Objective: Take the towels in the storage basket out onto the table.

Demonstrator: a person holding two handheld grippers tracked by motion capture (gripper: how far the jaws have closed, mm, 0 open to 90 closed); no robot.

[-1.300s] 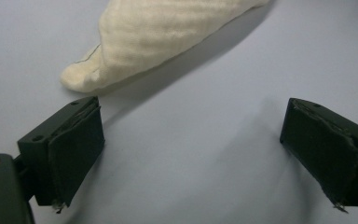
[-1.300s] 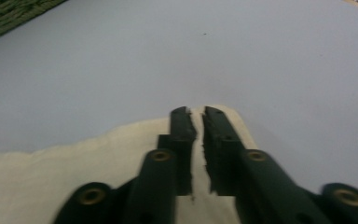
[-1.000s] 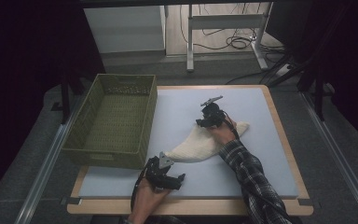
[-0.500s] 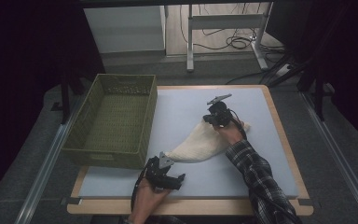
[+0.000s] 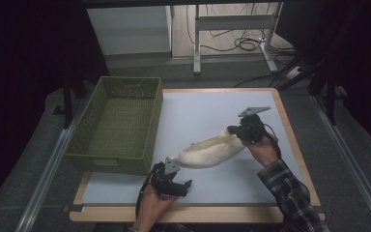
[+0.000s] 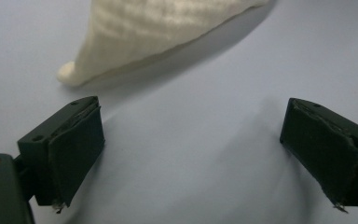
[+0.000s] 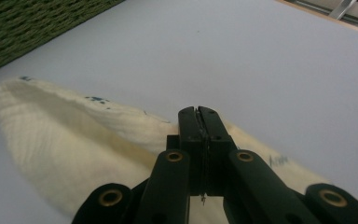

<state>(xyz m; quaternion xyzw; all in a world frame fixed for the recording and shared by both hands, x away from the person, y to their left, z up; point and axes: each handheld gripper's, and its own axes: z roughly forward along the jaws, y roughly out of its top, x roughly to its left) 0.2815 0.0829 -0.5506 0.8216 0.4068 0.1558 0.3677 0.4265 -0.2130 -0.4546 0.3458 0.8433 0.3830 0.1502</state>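
Cream cloth lying stretched across the middle of the bench, running from near the front edge up toward the right edge, one end lifted. Right gripper clamping the raised right end of the cloth, jaws pressed fully together with the fabric pinched between them; in the right gripper view, cloth spreading out below and behind the closed jaws. Lower left tip of the cloth resting on the bench surface, just beside the left gripper. Left gripper sitting near the front edge, jaws standing wide apart and holding nothing; in the left gripper view, cloth tip lying just ahead of the jaws, not touching them. Green woven basket standing along the left edge of the bench, apart from the cloth.
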